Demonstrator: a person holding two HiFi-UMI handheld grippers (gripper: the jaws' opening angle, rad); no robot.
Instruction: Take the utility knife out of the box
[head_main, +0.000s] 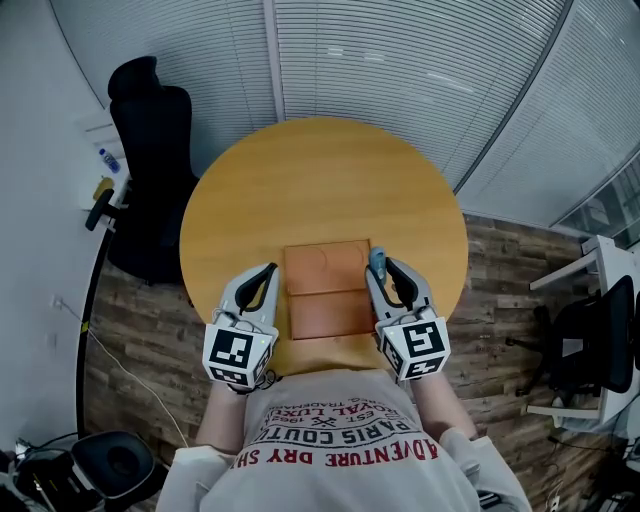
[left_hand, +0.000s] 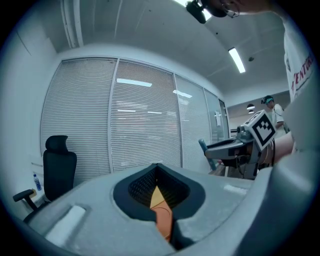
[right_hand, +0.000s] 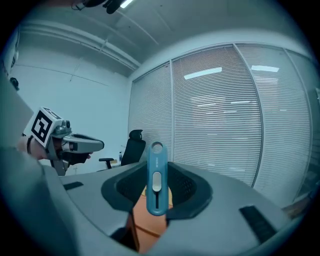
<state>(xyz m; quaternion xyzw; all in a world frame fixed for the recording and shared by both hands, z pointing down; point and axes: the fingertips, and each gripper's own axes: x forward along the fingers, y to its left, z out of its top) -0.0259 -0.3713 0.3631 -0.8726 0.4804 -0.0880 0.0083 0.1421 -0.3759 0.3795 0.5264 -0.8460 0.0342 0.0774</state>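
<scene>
Right gripper (head_main: 381, 266): clenched on the utility knife (right_hand: 156, 180), which is raised clear of the box (head_main: 328, 290), above its right edge.
Left gripper (head_main: 269, 270): closed on nothing, beside the box's left edge.
Your step: carry it clear to bare tabletop (head_main: 300, 180); grip firmly and leave the slider alone.
Knife axis: upright between the jaws, hole end up, slider facing you.

Head cam steep down over table (head_main: 320, 180) — tool cams near-level toward blinds (left_hand: 145, 125), sharing chair (left_hand: 59, 165).
</scene>
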